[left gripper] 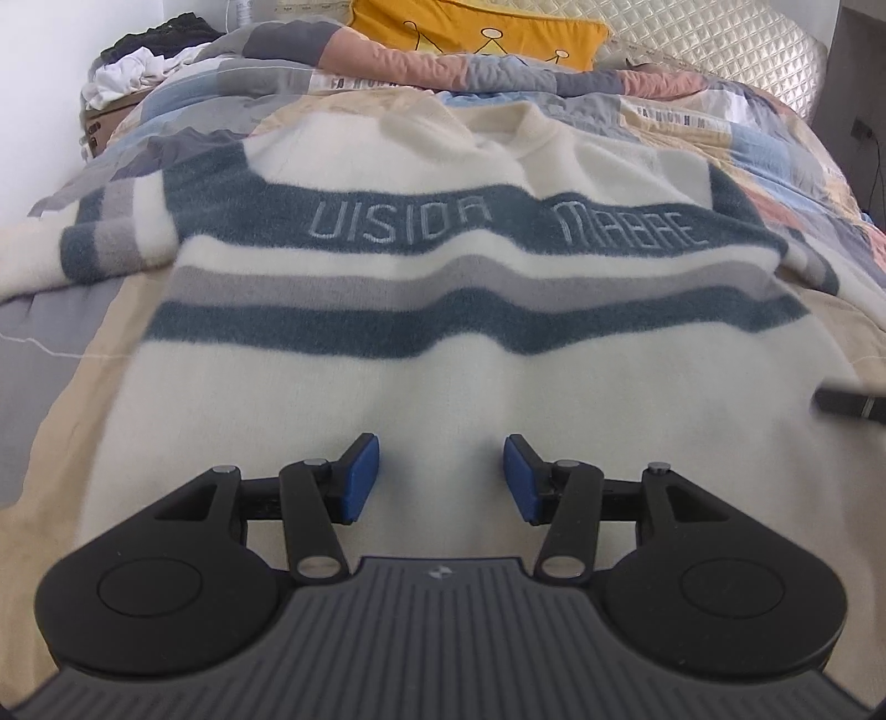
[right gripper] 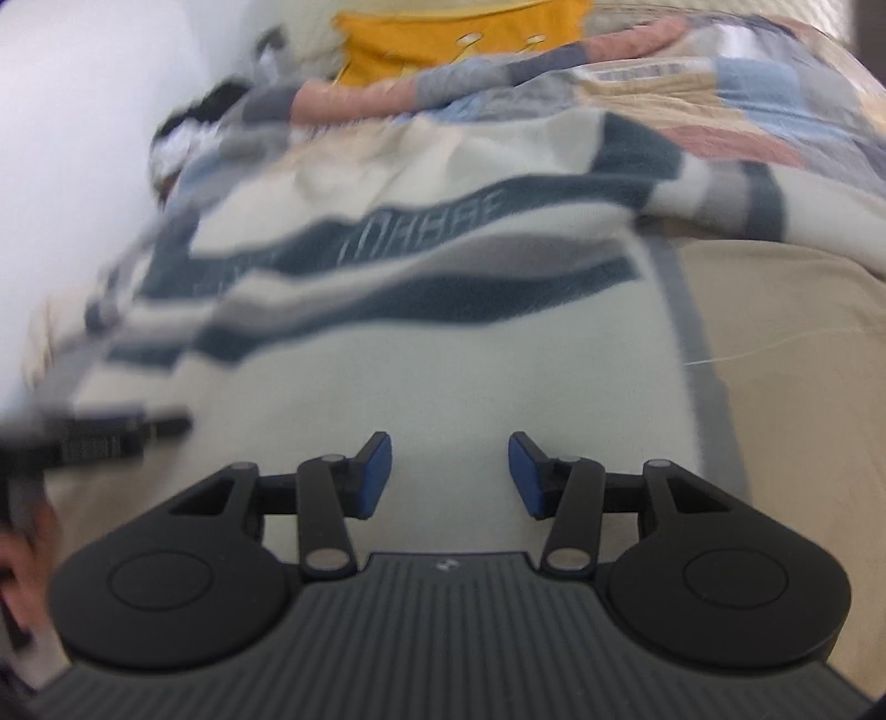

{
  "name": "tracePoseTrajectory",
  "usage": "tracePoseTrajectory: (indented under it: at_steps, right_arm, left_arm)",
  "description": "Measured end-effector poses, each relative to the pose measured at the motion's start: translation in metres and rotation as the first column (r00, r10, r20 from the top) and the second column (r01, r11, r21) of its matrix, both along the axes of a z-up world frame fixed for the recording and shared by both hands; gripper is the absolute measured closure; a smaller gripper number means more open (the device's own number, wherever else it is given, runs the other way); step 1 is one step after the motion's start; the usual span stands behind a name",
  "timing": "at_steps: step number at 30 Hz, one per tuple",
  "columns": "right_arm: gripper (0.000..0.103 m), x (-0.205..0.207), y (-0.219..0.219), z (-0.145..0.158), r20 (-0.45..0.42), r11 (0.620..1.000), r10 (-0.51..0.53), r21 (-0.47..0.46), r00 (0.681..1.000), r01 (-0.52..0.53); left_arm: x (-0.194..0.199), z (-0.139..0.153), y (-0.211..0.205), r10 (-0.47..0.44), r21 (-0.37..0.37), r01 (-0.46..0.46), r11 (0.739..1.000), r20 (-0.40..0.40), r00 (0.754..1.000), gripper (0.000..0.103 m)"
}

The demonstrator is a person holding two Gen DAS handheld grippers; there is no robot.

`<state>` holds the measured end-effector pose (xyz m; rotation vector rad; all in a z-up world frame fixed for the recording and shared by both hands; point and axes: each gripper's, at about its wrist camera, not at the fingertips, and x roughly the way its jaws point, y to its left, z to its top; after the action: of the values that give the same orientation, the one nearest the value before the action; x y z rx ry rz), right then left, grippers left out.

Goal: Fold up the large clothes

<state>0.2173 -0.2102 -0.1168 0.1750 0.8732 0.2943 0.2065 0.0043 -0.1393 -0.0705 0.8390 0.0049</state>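
A cream sweater (left gripper: 443, 354) with blue-grey and grey stripes and pale lettering lies spread face up on the bed, collar at the far end. My left gripper (left gripper: 441, 448) hovers low over its plain lower part, blue pads apart, with only flat fabric showing in the gap. My right gripper (right gripper: 449, 446) sits over the sweater (right gripper: 443, 376) near its right side edge, its pads also apart and pinching nothing. A black piece of the right gripper (left gripper: 847, 407) shows at the left wrist view's right edge. The left gripper (right gripper: 99, 437) and a hand (right gripper: 27, 554) appear blurred at the right wrist view's left edge.
A patchwork quilt (left gripper: 775, 144) covers the bed under the sweater. A yellow pillow (left gripper: 476, 27) and a quilted cream pillow (left gripper: 720, 50) lie at the head. A pile of clothes (left gripper: 138, 61) sits on a box at the far left by the wall.
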Motion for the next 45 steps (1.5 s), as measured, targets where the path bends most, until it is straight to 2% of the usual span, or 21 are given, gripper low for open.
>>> tracePoseTrajectory:
  at_steps: [3,6,8,10,12,14,15,18,20,22,27,31,34,36,39,43,45]
  right_arm:
    - [0.053,0.0,-0.022,0.015,0.042,0.993,-0.109,0.057,0.993,0.107]
    - [0.05,0.006,-0.048,0.024,0.074,0.968,-0.243,0.08,0.967,0.237]
    - [0.031,0.013,-0.065,0.024,0.065,0.942,-0.331,0.087,0.941,0.326]
    - [0.03,0.023,-0.078,0.023,0.052,0.922,-0.383,0.082,0.922,0.379]
    - [0.029,0.037,-0.091,0.02,0.022,0.914,-0.399,0.092,0.917,0.396]
    - [0.016,0.051,-0.104,0.017,0.006,0.903,-0.418,0.119,0.909,0.414]
    - [0.015,0.058,-0.111,0.015,-0.001,0.897,-0.425,0.137,0.905,0.421]
    - [0.015,0.077,-0.138,0.003,-0.026,0.893,-0.416,0.178,0.909,0.414]
    - [0.015,0.084,-0.156,-0.009,-0.042,0.873,-0.451,0.189,0.892,0.45]
    - [0.015,0.089,-0.178,-0.022,-0.064,0.826,-0.508,0.244,0.859,0.507]
    - [0.015,0.101,-0.228,-0.049,-0.104,0.676,-0.613,0.444,0.784,0.588]
    - [0.015,0.113,-0.257,-0.06,-0.088,0.595,-0.704,0.468,0.704,0.654]
    - [0.015,0.121,-0.283,-0.069,-0.067,0.547,-0.738,0.522,0.671,0.654]
    - [0.015,0.125,-0.298,-0.074,-0.045,0.529,-0.754,0.551,0.656,0.646]
    - [0.015,0.134,-0.314,-0.077,0.0,0.547,-0.763,0.534,0.646,0.645]
    - [0.015,0.149,-0.336,-0.077,0.024,0.52,-0.797,0.535,0.603,0.666]
    - [0.023,0.154,-0.346,-0.076,0.058,0.522,-0.811,0.519,0.582,0.677]
  left_arm:
    - [-0.002,0.002,0.001,0.01,-0.017,-0.01,1.0,-0.004,1.0,0.047]
    - [-0.002,0.001,0.001,0.014,-0.019,-0.014,1.0,-0.003,1.0,0.047]
    - [-0.004,0.0,0.0,0.012,-0.013,-0.012,1.0,0.001,1.0,0.046]
    - [-0.005,-0.001,0.0,0.01,-0.007,-0.01,1.0,0.007,1.0,0.046]
    - [-0.005,-0.001,0.0,0.013,-0.012,-0.013,1.0,0.009,1.0,0.046]
    - [-0.004,-0.001,0.001,0.018,-0.019,-0.018,1.0,0.009,1.0,0.045]
    - [-0.003,-0.002,0.001,0.021,-0.022,-0.021,1.0,0.009,1.0,0.045]
    - [0.001,-0.002,0.001,0.03,-0.028,-0.03,0.999,0.008,1.0,0.042]
    - [0.004,-0.001,-0.001,0.04,-0.026,-0.04,0.999,0.007,0.999,0.041]
    - [0.007,-0.001,-0.003,0.054,-0.023,-0.054,0.998,0.01,0.999,0.04]
    - [0.016,-0.001,-0.003,0.079,-0.043,-0.078,0.996,0.016,0.997,0.037]
    - [0.018,-0.002,-0.007,0.057,-0.025,-0.057,0.998,0.019,0.998,0.035]
    - [0.019,-0.003,-0.007,0.065,-0.026,-0.064,0.998,0.026,0.998,0.035]
    - [0.02,-0.002,-0.007,0.071,-0.028,-0.07,0.997,0.024,0.997,0.035]
    - [0.022,-0.003,-0.006,0.078,-0.033,-0.077,0.996,0.018,0.997,0.035]
    - [0.024,-0.005,-0.007,0.075,-0.015,-0.074,0.997,0.011,0.997,0.035]
    - [0.024,-0.006,-0.009,0.073,-0.005,-0.073,0.997,0.007,0.997,0.035]
